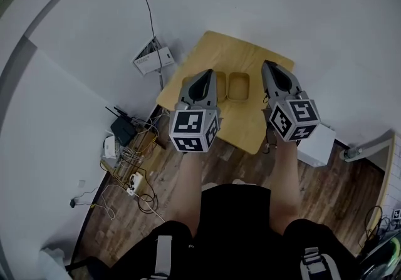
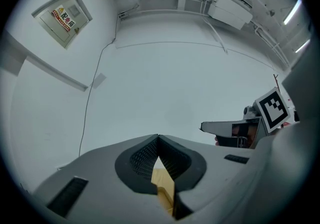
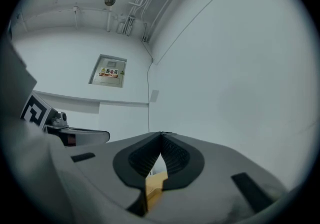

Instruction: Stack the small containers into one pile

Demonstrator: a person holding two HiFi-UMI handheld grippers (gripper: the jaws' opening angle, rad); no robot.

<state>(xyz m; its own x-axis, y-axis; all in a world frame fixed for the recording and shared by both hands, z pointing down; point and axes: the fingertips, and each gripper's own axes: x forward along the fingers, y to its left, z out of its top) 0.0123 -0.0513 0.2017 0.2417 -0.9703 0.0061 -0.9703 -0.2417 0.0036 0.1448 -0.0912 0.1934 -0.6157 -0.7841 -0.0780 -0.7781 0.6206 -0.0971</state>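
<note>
The left gripper (image 1: 208, 74), centre-left of the head view, hangs over a wooden table (image 1: 216, 47), its jaws pressed together and empty. Two tan containers (image 1: 238, 86) sit side by side at centre. The right gripper (image 1: 269, 66), centre-right, is likewise closed on nothing.

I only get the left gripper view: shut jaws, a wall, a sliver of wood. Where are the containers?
Observer: Two small containers sit side by side on the wooden table, not stacked.
Operator: Where is my left gripper relative to them?
Observer: In the head view the left gripper hangs just left of them, covering part of the left one.
Operator: And the right gripper?
Observer: The right gripper is shut, with nothing between its jaws.
</note>
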